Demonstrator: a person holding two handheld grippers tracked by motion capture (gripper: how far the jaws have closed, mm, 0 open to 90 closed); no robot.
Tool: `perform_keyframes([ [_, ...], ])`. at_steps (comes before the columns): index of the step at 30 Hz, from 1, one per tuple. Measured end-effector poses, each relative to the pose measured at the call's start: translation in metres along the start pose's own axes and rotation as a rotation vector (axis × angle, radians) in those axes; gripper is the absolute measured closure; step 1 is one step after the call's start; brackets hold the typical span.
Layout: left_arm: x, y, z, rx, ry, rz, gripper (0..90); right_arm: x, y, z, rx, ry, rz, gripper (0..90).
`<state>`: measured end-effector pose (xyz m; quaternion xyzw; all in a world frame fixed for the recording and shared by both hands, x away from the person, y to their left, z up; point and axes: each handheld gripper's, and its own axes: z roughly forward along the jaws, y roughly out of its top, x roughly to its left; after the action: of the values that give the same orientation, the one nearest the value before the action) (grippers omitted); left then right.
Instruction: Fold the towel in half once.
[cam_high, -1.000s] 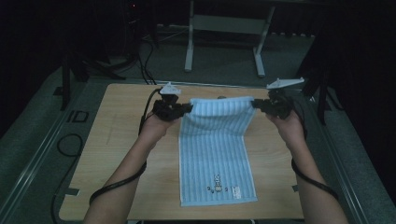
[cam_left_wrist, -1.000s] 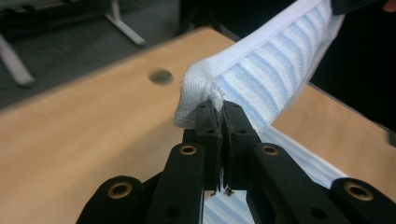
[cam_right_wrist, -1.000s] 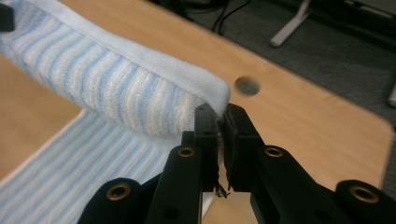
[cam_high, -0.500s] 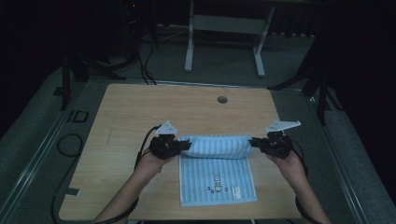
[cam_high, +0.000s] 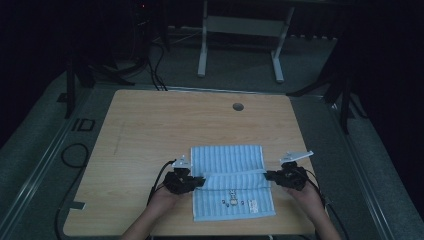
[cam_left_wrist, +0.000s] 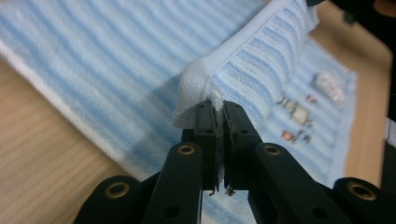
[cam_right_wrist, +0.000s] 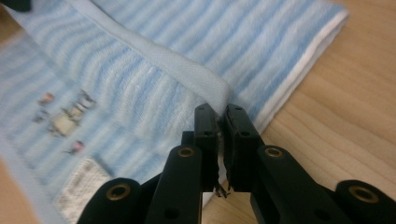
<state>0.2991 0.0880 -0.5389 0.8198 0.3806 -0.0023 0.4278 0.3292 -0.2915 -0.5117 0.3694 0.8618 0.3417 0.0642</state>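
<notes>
A light blue striped towel (cam_high: 227, 160) lies on the wooden table (cam_high: 150, 130), its far end folded back over the near part. My left gripper (cam_high: 200, 181) is shut on the folded edge's left corner (cam_left_wrist: 196, 88). My right gripper (cam_high: 269, 175) is shut on the right corner (cam_right_wrist: 212, 91). The towel (cam_left_wrist: 116, 56) spreads beyond the left jaws. A small embroidered motif (cam_high: 232, 201) and a white label (cam_high: 253, 204) show on the near part of the towel. The motif (cam_right_wrist: 65, 119) and label (cam_right_wrist: 81, 186) also show left of the right jaws.
A round cable hole (cam_high: 238, 106) sits near the table's far edge. A metal frame (cam_high: 240, 35) stands on the floor behind the table. Cables (cam_high: 75, 155) lie on the floor at the left. Bare wood stretches left of and beyond the towel.
Both grippers have come down and toward the near edge, carrying the towel's far end. The towel now lies folded over itself instead of stretched out long.
</notes>
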Motion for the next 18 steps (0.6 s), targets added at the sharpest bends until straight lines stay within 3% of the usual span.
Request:
perform_keyframes([
  [2,0.001,0.0,0.002,0.003,0.003,-0.003,84.9,-0.001,0.0,0.006,0.018,-0.005,-0.003,84.3],
  [4,-0.003,0.003,-0.002,-0.029,0.017,0.023,84.9,0.0,0.003,0.005,0.017,-0.014,-0.012,84.3],
  [7,-0.016,0.003,-0.018,-0.075,-0.007,0.066,84.2,0.008,0.009,-0.014,-0.042,-0.016,-0.029,84.3],
  [9,-0.029,-0.002,-0.029,-0.004,-0.075,0.092,79.1,0.02,0.005,-0.033,-0.083,-0.017,-0.063,83.7],
  [11,-0.044,-0.015,-0.036,0.094,-0.098,0.149,64.6,0.032,-0.008,-0.05,-0.095,0.067,-0.05,75.3],
  [12,-0.049,-0.022,-0.039,0.121,-0.112,0.172,59.0,0.037,-0.017,-0.057,-0.105,0.088,-0.043,71.8],
  [14,-0.054,-0.034,-0.043,0.141,-0.137,0.157,48.8,0.042,-0.035,-0.063,-0.09,0.081,-0.024,61.6],
  [16,-0.053,-0.041,-0.045,0.145,-0.125,0.139,45.2,0.042,-0.047,-0.064,-0.065,0.018,-0.003,61.3],
  [17,-0.051,-0.043,-0.046,0.145,-0.128,0.136,44.7,0.039,-0.051,-0.064,-0.06,0.028,0.016,60.7],
  [18,-0.049,-0.043,-0.046,0.138,-0.104,0.135,42.5,0.037,-0.054,-0.063,-0.056,0.048,0.027,59.9],
])
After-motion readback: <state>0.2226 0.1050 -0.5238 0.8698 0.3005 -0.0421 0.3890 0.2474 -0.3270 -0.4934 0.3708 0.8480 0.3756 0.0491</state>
